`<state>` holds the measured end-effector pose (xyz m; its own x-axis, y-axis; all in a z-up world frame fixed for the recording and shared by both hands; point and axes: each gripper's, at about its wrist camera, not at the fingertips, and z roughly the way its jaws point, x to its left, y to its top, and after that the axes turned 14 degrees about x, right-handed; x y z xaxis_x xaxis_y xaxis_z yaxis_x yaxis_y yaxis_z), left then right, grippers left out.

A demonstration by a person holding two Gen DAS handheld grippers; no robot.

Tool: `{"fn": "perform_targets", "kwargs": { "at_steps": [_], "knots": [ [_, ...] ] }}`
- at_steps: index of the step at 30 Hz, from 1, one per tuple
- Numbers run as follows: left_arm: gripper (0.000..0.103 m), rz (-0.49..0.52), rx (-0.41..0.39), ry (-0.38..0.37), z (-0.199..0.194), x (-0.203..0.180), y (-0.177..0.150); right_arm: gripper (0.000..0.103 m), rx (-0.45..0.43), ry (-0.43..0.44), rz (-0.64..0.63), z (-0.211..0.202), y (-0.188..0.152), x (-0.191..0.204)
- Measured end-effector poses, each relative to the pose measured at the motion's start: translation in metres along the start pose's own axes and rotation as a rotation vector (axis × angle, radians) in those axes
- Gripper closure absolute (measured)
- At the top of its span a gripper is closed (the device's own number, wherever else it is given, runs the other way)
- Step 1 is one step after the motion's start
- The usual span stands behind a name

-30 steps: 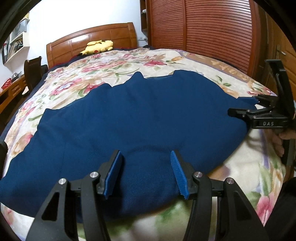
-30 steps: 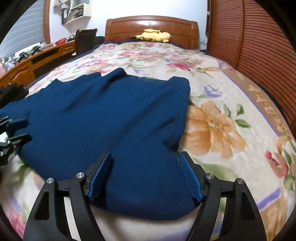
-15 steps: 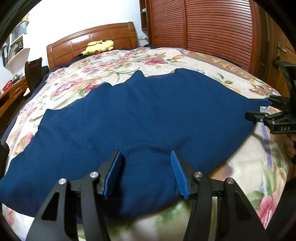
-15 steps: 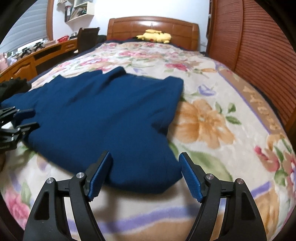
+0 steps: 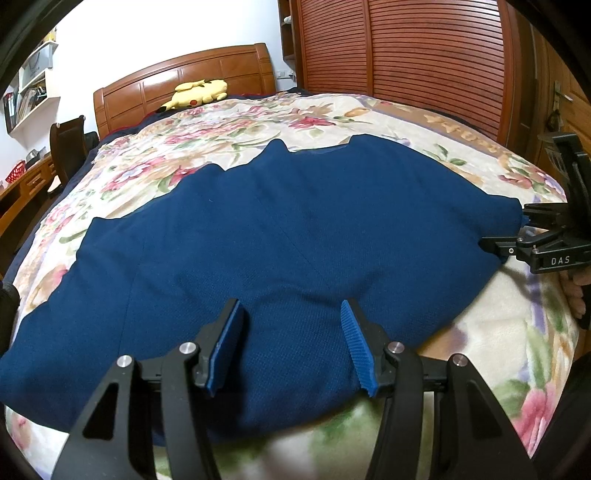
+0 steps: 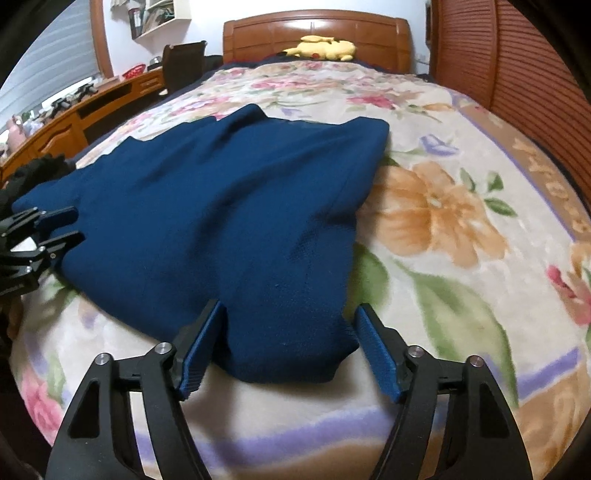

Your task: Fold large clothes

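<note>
While spread on the floral bedspread (image 5: 369,114), the navy garment (image 5: 295,229) lies flat.
The left hand-held gripper (image 5: 291,343) gapes over its hem; the right hand-held gripper (image 6: 291,347), just closing, straddles a corner ungripped.

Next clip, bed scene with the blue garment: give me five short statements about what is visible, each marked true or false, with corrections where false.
1. The blue garment lies spread on a floral blanket. True.
2. A yellow plush toy sits by the headboard. True.
3. The left gripper is clamped shut on a hanger. False: its jaws stand open over the garment's near hem; no hanger shows.
4. The right gripper has its jaws apart, either side of the garment's near corner, and they have just been closing. True.
5. The garment is folded into a small square. False: it lies mostly spread out.
</note>
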<state>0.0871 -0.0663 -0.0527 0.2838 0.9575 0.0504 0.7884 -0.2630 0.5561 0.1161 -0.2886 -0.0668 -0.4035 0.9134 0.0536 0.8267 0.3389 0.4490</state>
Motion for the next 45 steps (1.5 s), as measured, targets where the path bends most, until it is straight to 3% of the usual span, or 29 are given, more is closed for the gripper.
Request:
{"fn": "perform_targets", "kwargs": {
  "at_steps": [3,9,14,16,20,32,37,45],
  "knots": [
    [0.049,0.000,0.000,0.000,0.000,0.000,0.000,0.046,0.004,0.037,-0.007,-0.001,-0.001,0.002],
    [0.049,0.000,0.001,0.001,0.000,-0.001,0.000,0.055,0.011,0.067,-0.004,-0.001,-0.001,0.003],
    [0.049,-0.002,0.001,0.001,0.000,0.000,0.000,0.074,-0.063,0.046,0.027,-0.014,-0.001,0.009],
    [0.049,-0.002,0.002,0.001,0.000,0.000,0.000,0.075,-0.116,0.036,0.026,-0.024,-0.001,0.013],
    [0.049,-0.004,0.001,-0.002,0.001,0.000,0.000,0.077,-0.188,0.103,0.066,-0.040,0.004,0.008],
    [0.049,-0.023,-0.006,-0.026,-0.001,0.006,-0.002,0.079,-0.290,0.126,0.043,-0.058,0.021,0.025],
    [0.049,-0.055,-0.031,-0.072,-0.013,0.018,-0.005,0.080,-0.333,0.138,0.016,-0.065,0.030,0.036],
    [0.049,-0.131,-0.131,-0.056,-0.054,0.059,-0.016,0.082,-0.395,0.138,-0.090,-0.074,0.058,0.080]
  ]
}}
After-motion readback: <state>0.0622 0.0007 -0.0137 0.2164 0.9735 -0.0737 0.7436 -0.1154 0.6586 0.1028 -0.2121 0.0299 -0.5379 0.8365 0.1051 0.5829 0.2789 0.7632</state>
